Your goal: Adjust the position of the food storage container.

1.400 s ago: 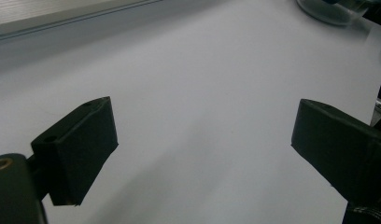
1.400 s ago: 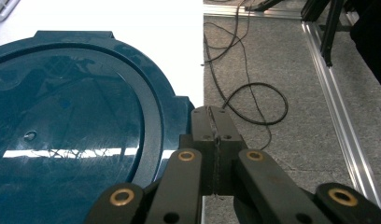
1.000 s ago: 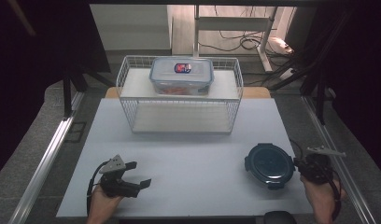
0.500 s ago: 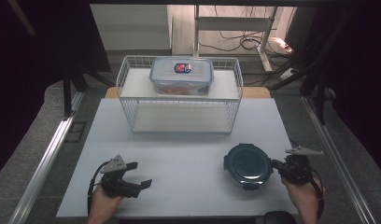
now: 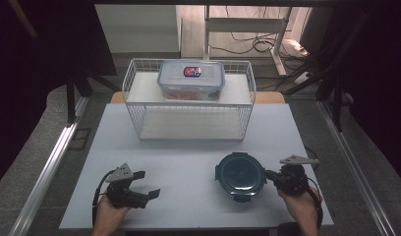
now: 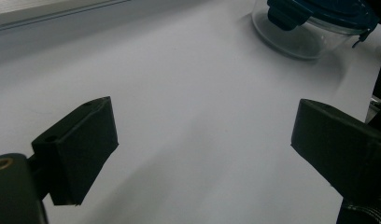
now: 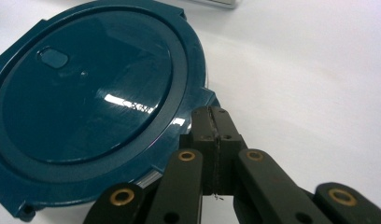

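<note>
The right gripper [image 5: 273, 175] is pinching a side tab of the round container [image 5: 240, 176], jaws pressed together on its blue lid [image 7: 90, 112], on the white table [image 5: 188, 162] toward the front right. The left gripper [image 5: 144, 184] is waiting wide apart, holding nothing. Judged: repositioning under way; next probably calls for steadying before lifting toward the wire basket [image 5: 188, 101].

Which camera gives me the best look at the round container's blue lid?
Right gripper view: the blue lid is close, its rim tab beside the shut right gripper. The high view shows it small; the left gripper view shows just its edge over the glass bowl.
</note>
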### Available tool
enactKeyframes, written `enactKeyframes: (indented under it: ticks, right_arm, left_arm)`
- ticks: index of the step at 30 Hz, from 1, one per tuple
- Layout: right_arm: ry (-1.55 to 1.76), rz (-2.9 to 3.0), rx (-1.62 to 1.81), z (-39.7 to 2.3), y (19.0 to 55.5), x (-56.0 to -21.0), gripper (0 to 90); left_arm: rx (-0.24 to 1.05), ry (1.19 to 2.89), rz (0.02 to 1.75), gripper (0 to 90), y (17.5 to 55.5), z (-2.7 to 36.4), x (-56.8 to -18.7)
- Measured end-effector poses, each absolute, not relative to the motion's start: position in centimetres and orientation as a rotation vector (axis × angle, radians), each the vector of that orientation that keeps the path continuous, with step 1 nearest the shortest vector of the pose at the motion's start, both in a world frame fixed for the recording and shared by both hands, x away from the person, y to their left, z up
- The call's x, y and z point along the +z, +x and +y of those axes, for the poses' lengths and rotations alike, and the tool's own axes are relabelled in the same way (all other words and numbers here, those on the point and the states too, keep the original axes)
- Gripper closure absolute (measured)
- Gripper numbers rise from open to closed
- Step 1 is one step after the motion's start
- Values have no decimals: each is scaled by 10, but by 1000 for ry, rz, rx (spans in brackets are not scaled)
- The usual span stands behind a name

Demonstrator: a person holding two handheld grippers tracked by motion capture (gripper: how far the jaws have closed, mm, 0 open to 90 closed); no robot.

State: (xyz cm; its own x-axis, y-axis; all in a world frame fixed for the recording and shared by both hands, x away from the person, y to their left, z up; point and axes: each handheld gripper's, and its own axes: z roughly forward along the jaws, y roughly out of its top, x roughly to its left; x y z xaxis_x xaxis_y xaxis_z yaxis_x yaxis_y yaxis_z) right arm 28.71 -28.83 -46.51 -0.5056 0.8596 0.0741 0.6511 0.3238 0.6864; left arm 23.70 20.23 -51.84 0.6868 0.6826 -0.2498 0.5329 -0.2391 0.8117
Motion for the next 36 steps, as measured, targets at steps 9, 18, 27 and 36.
enactKeyframes:
  ticks: [9,18,27,36]
  right_arm:
    - [1294,2344,1020,-262,285,-468,892]
    - [1238,2376,1061,-237,291,-471,892]
    - [1179,2444,1113,-208,289,-474,892]
    - [1136,2464,1139,-187,289,-477,893]
  left_arm:
    - [186,1912,950,66,237,201,-519]
    - [167,1915,962,79,238,201,-520]
    - [148,1905,966,74,238,201,-520]
    - [143,1899,970,68,239,202,-521]
